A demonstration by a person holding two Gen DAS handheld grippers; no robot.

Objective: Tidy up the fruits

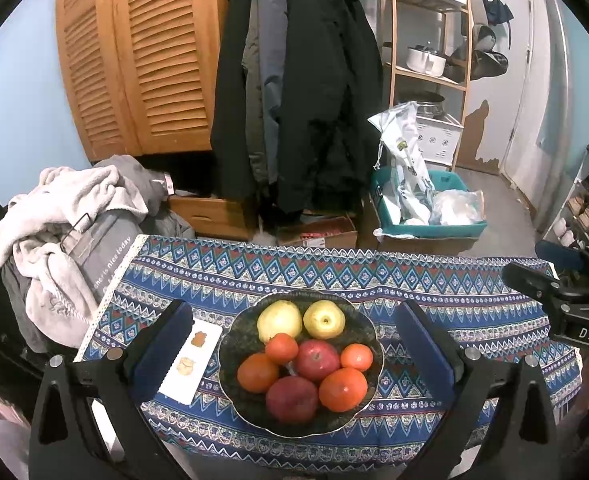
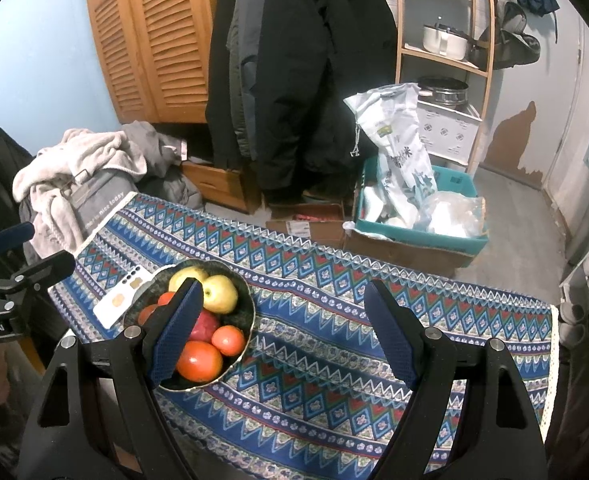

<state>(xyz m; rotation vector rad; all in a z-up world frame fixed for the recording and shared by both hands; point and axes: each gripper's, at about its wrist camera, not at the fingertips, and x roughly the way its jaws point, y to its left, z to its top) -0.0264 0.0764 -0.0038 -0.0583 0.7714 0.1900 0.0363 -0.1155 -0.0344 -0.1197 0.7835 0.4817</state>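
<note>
A dark, scallop-edged bowl (image 1: 368,330) of fruit sits on a table covered by a blue patterned tablecloth (image 1: 434,292). Inside it are two yellow-green pears (image 1: 279,319) at the far side, two red apples (image 1: 315,360) in the middle and near side, and four oranges (image 1: 342,389) of mixed sizes around them, all touching one another. Just to the left of the bowl lies a white card (image 1: 192,364) with two small brownish pieces on it. The left gripper (image 1: 294,344) hovers over the near side of the table, its blue-padded jaws spread wide on either side of the bowl, holding nothing. The right gripper (image 2: 282,328) hangs over bare cloth to the right of the bowl, jaws likewise apart and empty; its left finger (image 2: 176,332) covers part of the fruit from that camera. Behind the table hang dark coats (image 1: 294,80), beside a louvred wooden cabinet (image 1: 142,52), a heap of pale laundry (image 1: 54,216) and a teal crate (image 1: 430,208) of bags.
</note>
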